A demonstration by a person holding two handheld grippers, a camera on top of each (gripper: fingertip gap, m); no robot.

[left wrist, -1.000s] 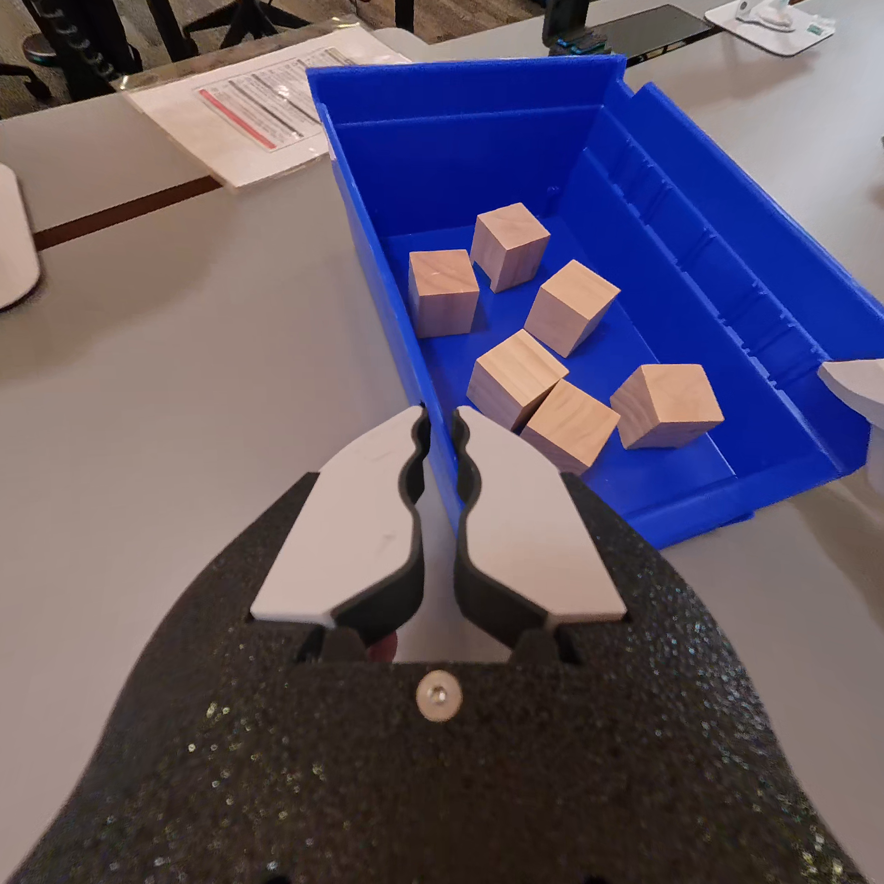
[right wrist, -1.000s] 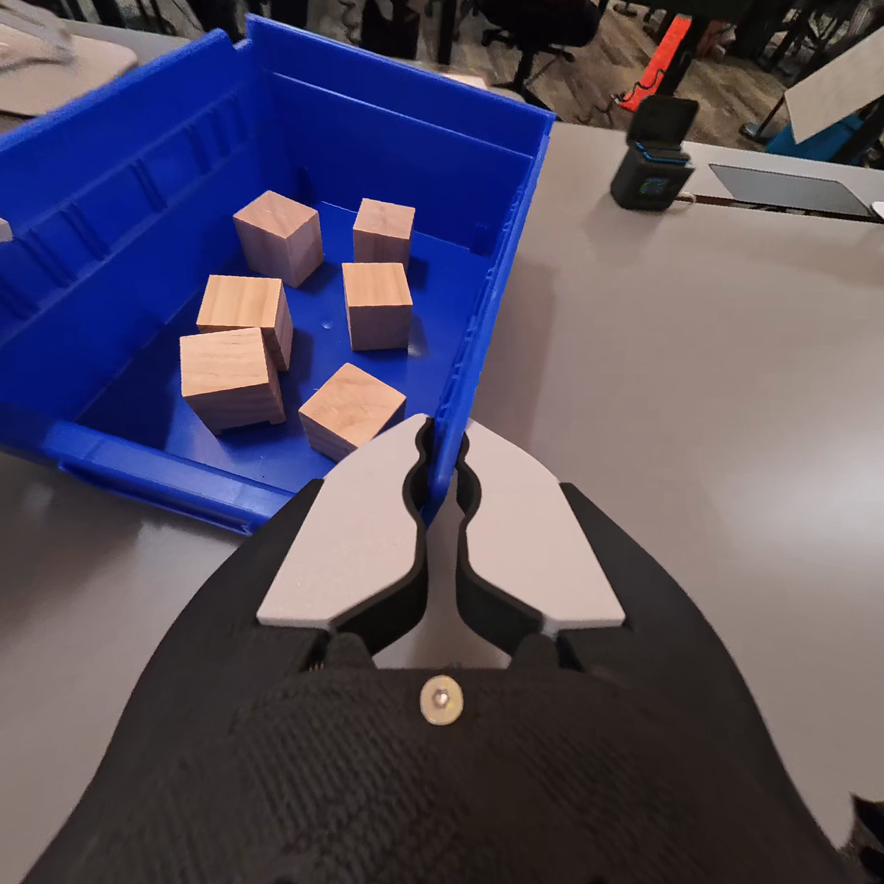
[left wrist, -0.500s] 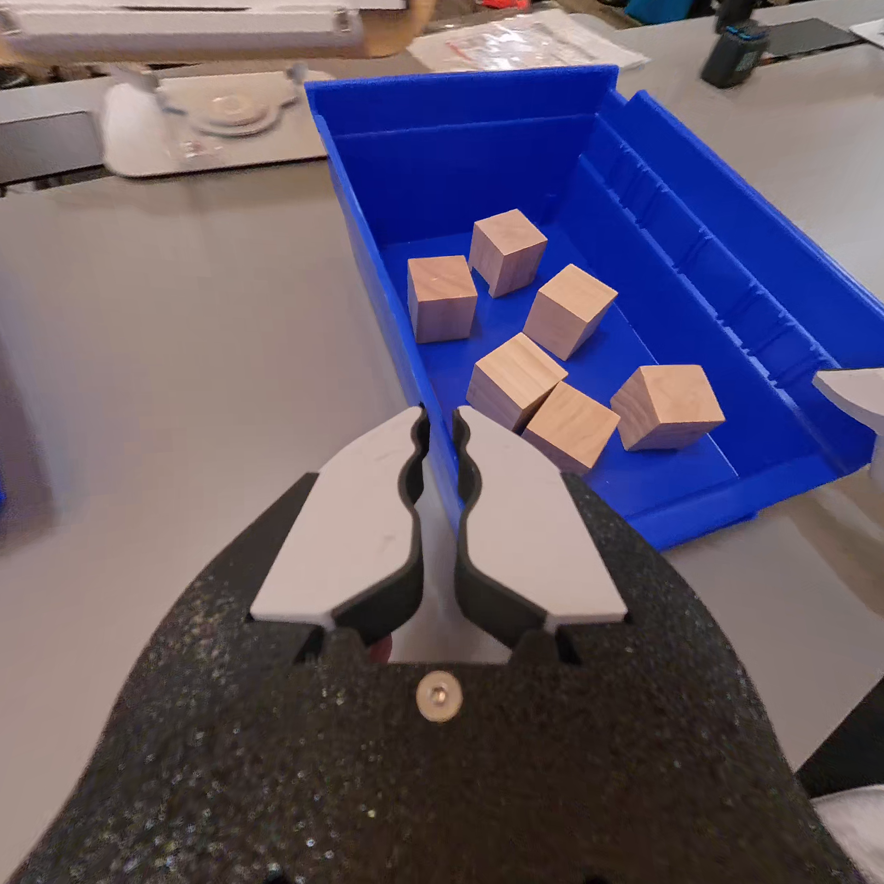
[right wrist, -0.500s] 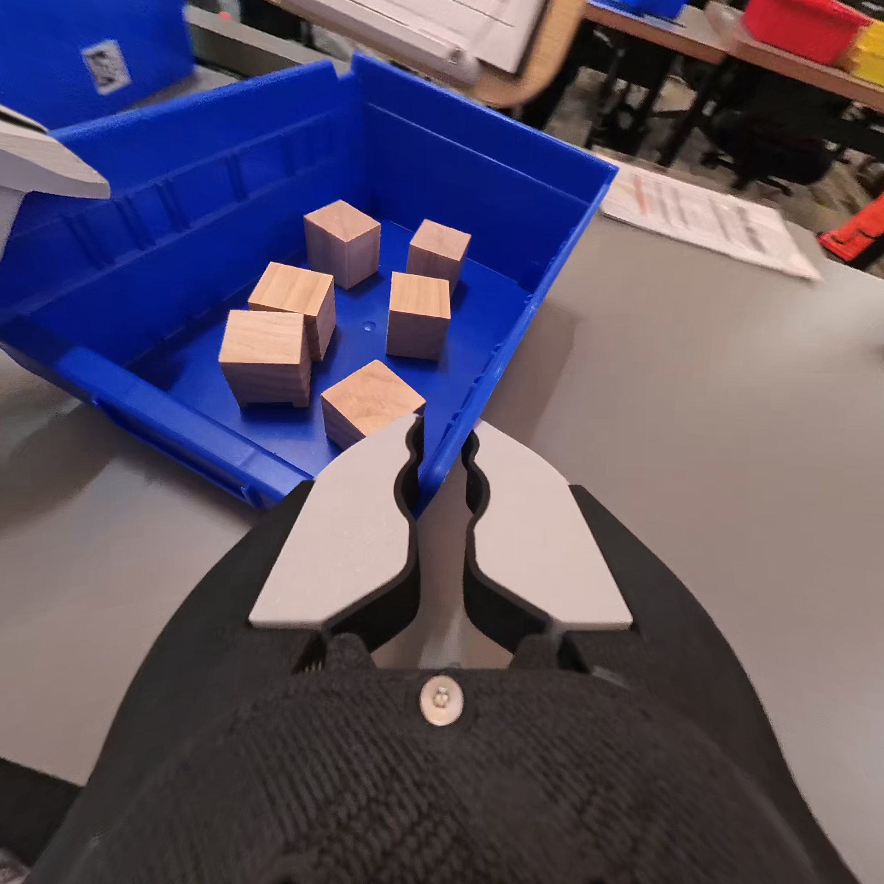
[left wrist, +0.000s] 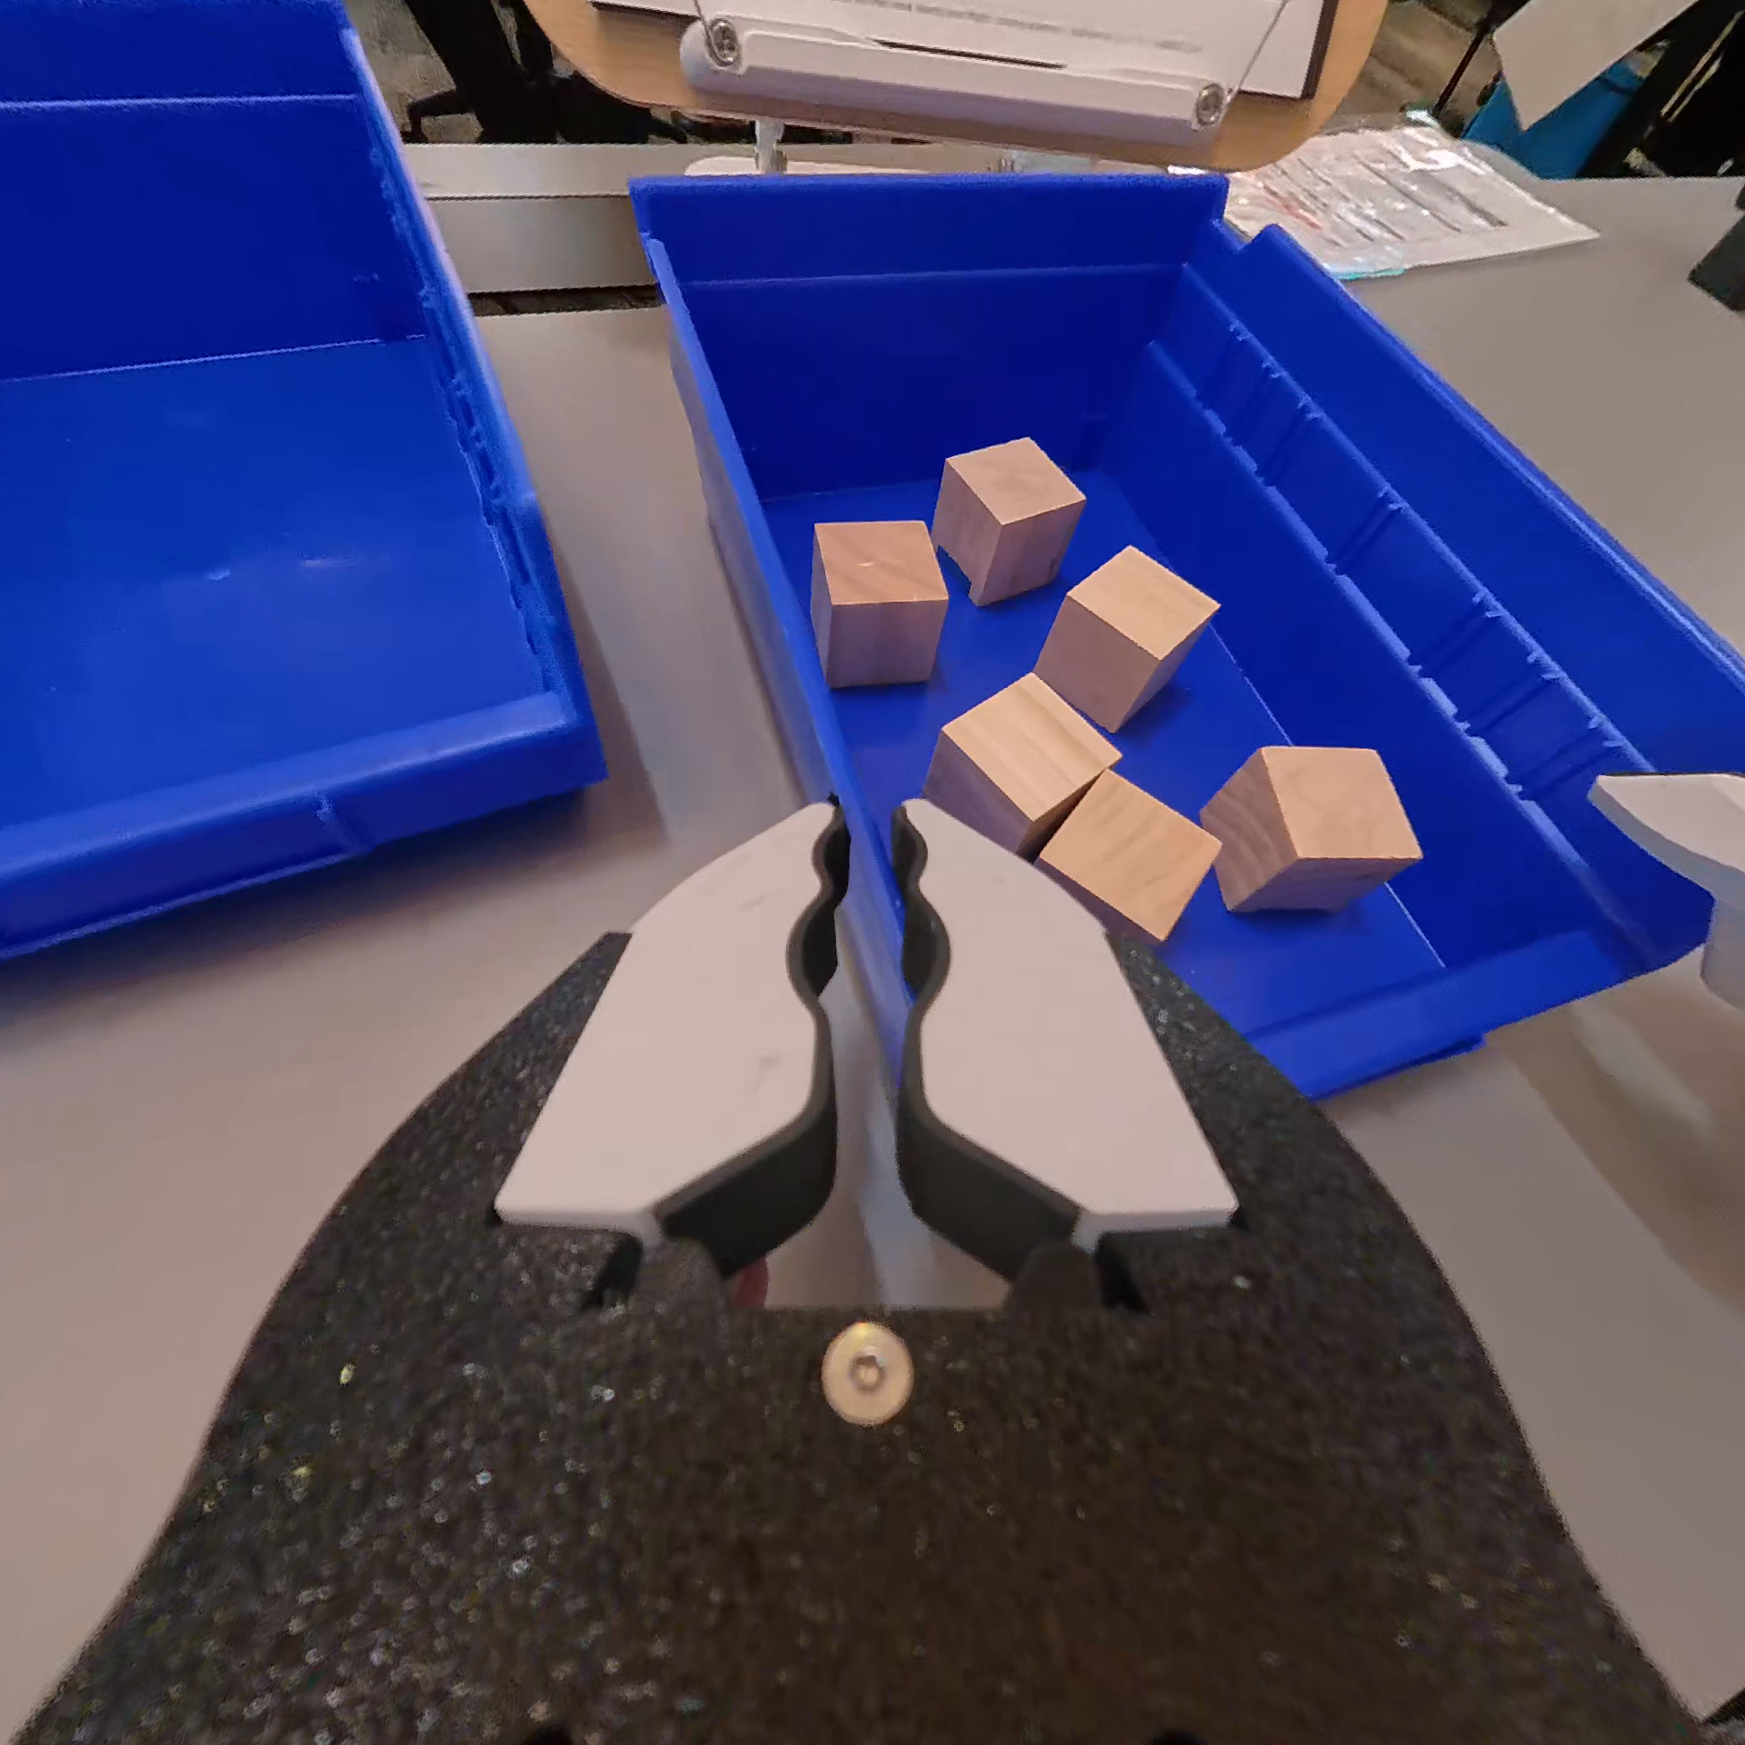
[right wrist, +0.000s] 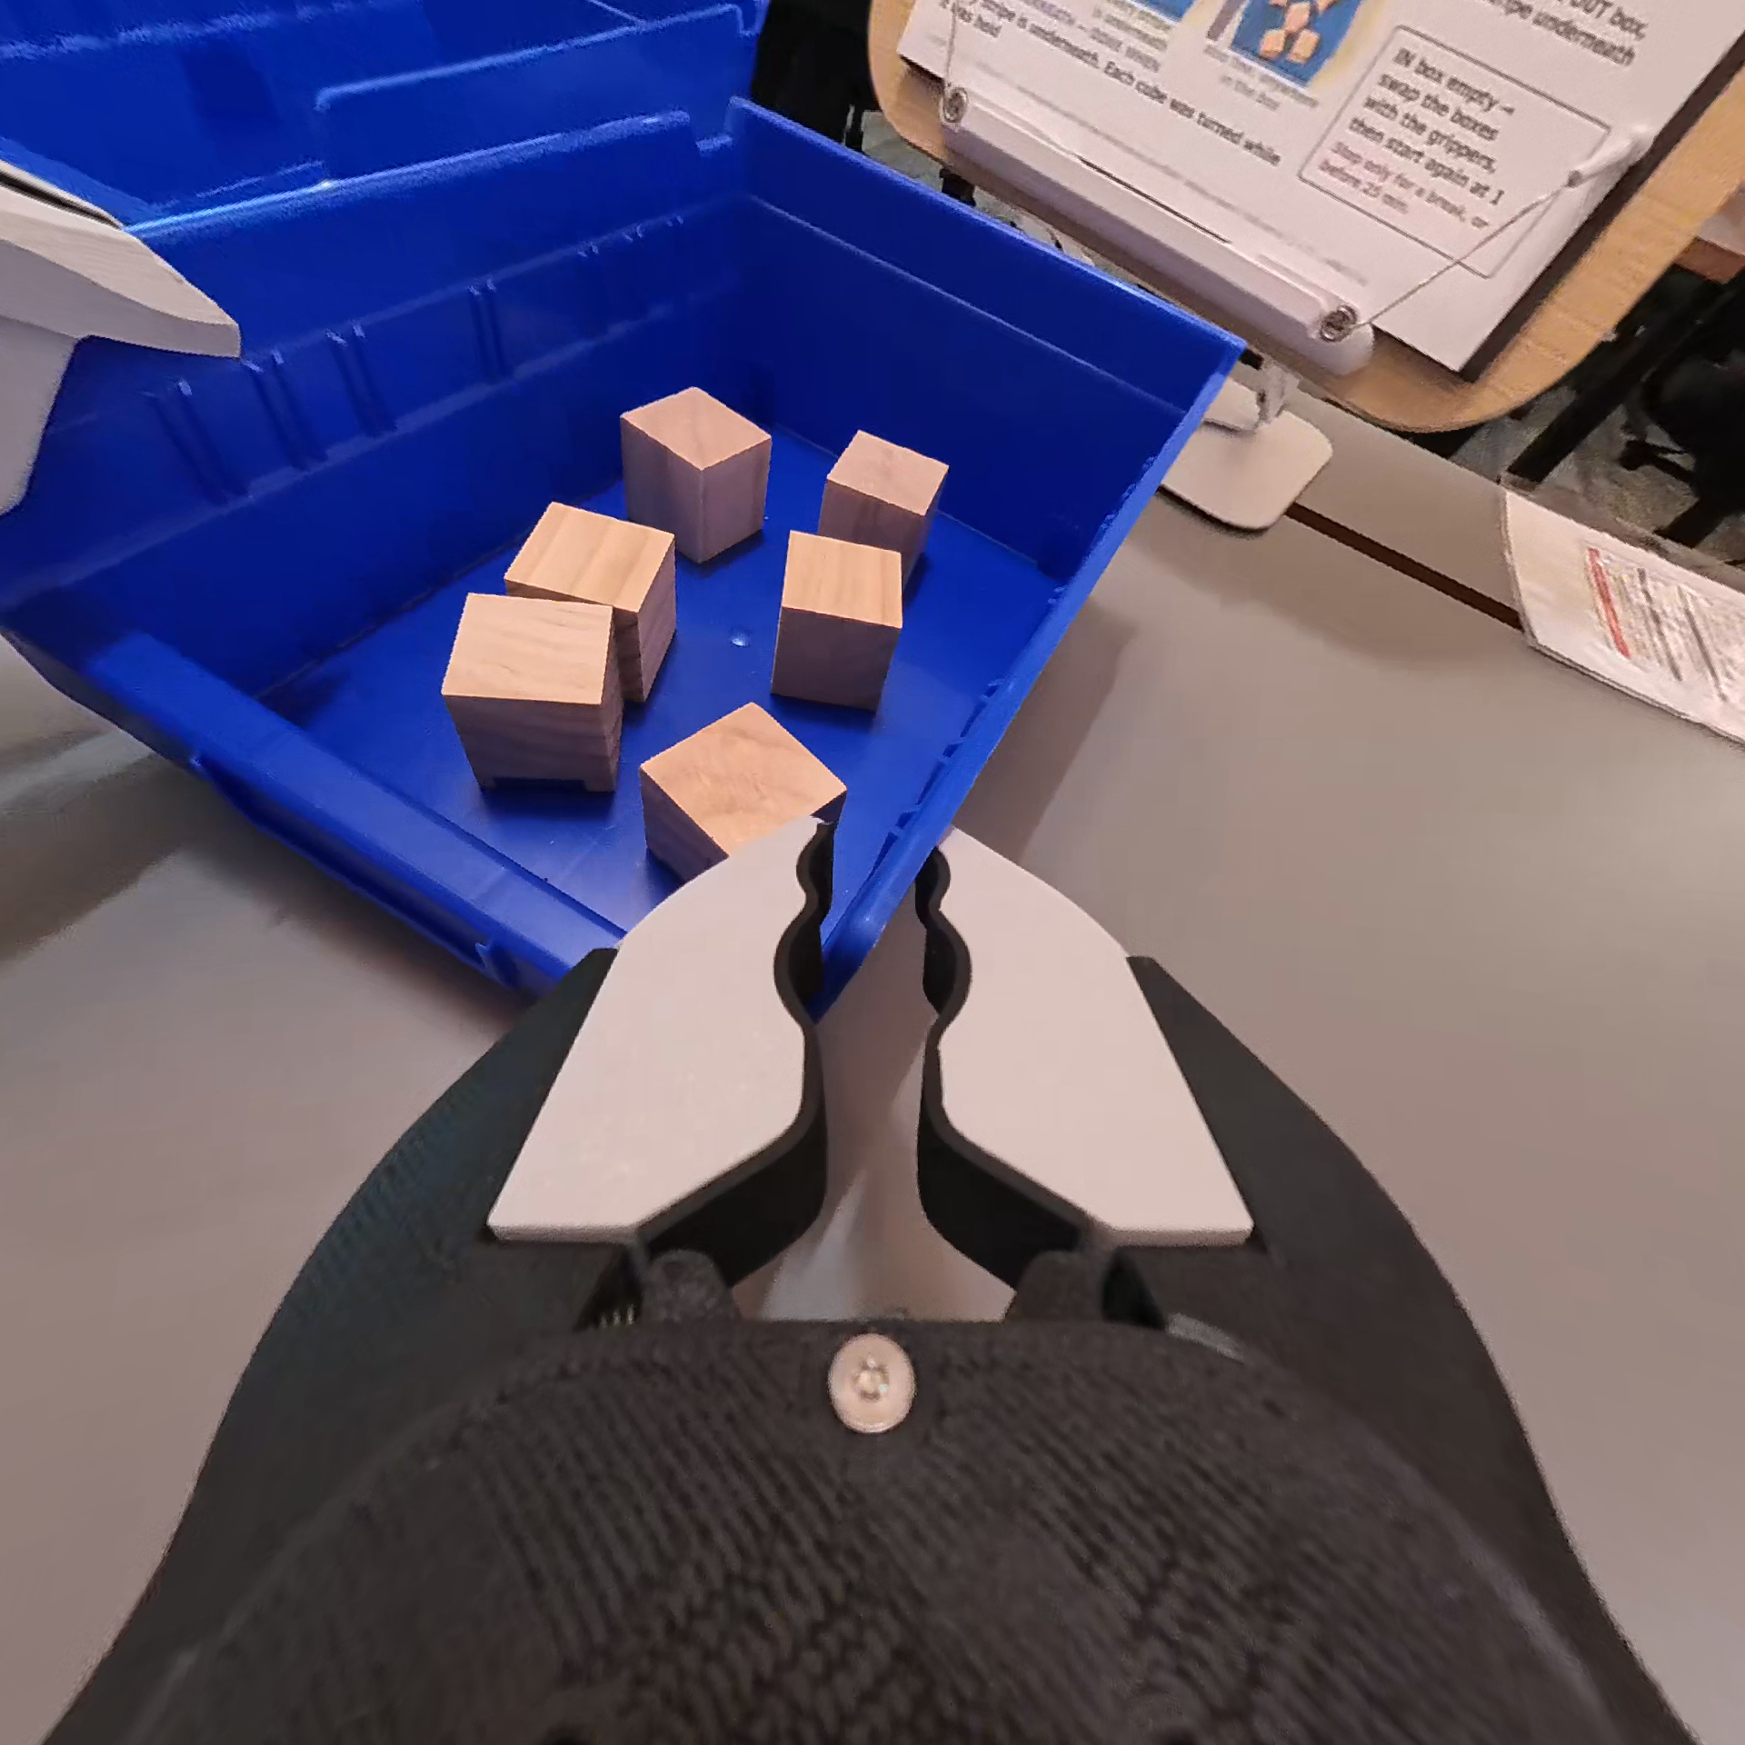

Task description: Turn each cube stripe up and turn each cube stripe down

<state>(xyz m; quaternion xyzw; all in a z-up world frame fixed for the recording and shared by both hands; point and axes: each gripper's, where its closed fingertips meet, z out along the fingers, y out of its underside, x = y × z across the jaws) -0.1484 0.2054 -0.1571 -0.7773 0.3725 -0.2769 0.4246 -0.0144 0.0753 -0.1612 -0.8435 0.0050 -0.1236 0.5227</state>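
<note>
Second blue bin only in left wrist view

My grey table carries a white-footed wooden board stand clamping a printed sheet, with dark chair legs behind.

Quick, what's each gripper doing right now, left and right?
Left gripper: closed on the left wall of the blue bin.
Right gripper: closed on the bin's right wall.

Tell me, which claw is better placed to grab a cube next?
Probably the right claw: the lone cube beside it has free sides. Near the left claw, two cubes touch. Both grip the bin.
</note>
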